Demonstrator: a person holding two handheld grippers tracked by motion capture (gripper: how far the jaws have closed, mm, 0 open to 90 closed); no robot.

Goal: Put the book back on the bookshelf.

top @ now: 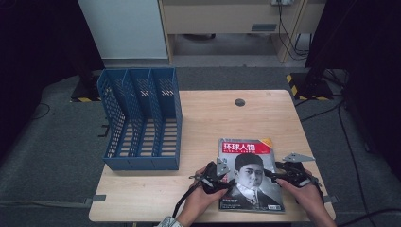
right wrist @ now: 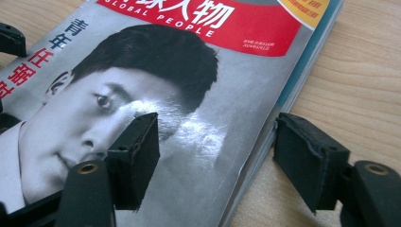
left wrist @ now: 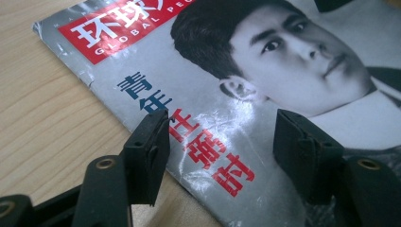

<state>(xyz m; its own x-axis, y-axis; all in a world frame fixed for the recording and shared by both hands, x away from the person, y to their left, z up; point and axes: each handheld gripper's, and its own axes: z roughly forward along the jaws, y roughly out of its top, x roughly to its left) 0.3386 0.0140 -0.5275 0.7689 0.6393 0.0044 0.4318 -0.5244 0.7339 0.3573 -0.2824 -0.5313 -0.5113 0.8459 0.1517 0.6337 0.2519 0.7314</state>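
Magazine between 2 hand-held grippers

The magazine (top: 249, 174) lies flat on the worktop (top: 208, 118); left hand-held gripper (left wrist: 220, 142) and right hand-held gripper (right wrist: 215, 146) straddle its side edges, jaws parted, grasping nothing.

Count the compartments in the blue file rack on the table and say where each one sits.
3. The blue file rack stands at the table's left edge, its compartments side by side: left, middle and right. None looks hidden.
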